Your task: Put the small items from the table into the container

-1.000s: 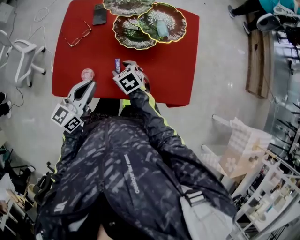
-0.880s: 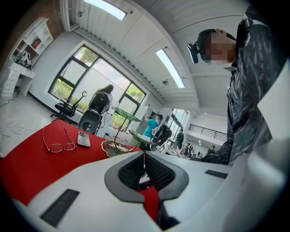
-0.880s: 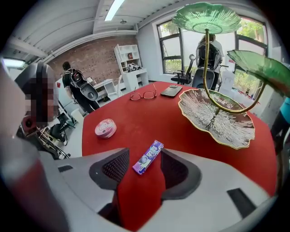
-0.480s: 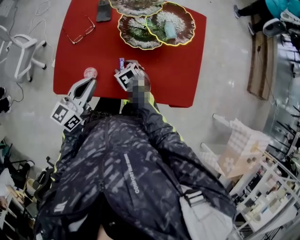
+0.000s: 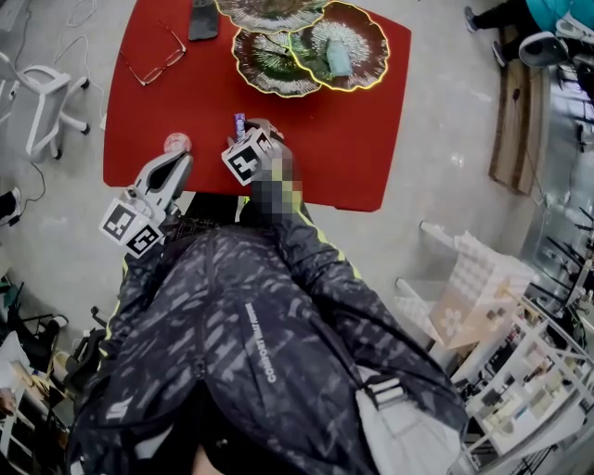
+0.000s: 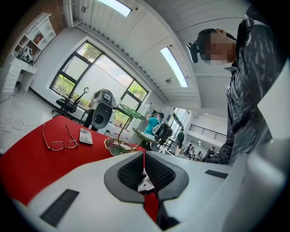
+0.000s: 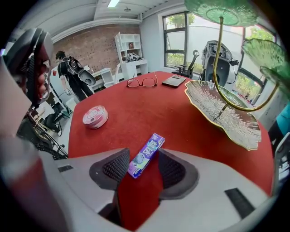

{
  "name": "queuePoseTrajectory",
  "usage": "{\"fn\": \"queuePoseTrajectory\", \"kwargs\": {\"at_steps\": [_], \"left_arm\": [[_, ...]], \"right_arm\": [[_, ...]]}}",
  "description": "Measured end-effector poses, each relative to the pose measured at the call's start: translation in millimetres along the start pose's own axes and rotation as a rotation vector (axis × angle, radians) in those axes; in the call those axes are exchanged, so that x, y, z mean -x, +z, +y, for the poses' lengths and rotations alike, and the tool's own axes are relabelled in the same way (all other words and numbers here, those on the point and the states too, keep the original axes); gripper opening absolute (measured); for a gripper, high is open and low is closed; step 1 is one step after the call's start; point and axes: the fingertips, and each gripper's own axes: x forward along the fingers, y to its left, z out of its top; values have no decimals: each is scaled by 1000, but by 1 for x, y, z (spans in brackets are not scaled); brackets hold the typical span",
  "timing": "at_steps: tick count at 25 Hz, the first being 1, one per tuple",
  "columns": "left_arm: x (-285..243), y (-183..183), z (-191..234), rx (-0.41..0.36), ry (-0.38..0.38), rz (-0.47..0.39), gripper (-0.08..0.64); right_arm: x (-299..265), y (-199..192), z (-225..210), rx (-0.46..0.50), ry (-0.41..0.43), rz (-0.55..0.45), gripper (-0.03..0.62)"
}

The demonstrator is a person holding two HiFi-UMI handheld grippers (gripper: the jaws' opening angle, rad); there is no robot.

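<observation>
A small purple packet [image 7: 146,155] [image 5: 239,122] lies flat on the red table [image 5: 353,130]. My right gripper [image 7: 144,166] [image 5: 251,130] points steeply down over it, open, with the packet slanting between the two pads and not squeezed. A round pink tin [image 7: 95,117] [image 5: 176,143] sits to the left near the table's front edge. Just behind the tin hangs my left gripper [image 5: 174,163] [image 6: 145,174], held almost level, jaws shut and holding nothing. The tiered leaf-shaped dish stand [image 5: 278,65] [image 7: 226,113] [image 6: 118,145] stands at the far side; its upper dish holds a pale item [image 5: 338,59].
A pair of glasses [image 5: 153,57] [image 7: 142,82] [image 6: 56,142] and a dark phone [image 5: 204,20] [image 7: 173,81] [image 6: 85,136] lie at the far left of the table. A white chair [image 5: 42,102] stands left of it. Shelves and people fill the room behind.
My right gripper has sunk a little lower, so its jaws now straddle the purple packet. The left gripper has stayed in place.
</observation>
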Motion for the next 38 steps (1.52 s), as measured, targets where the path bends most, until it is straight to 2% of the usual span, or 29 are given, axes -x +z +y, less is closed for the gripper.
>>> {"fn": "queuePoseTrajectory", "kwargs": {"at_steps": [9, 14, 19, 31, 38], "left_arm": [[-1, 1, 2, -2, 3, 0, 12], [-2, 2, -1, -6, 4, 4, 12], [-3, 5, -5, -14, 1, 2, 12], [-12, 10, -13, -34, -17, -3, 12], [-13, 12, -22, -49, -28, -9, 12]], "right_arm": [[-1, 0, -2, -7, 0, -40, 196], [2, 0, -6, -17, 6, -41, 129], [5, -2, -6, -8, 11, -38, 101], [24, -9, -14, -28, 6, -47, 95], [43, 1, -13, -8, -6, -108, 92]]}}
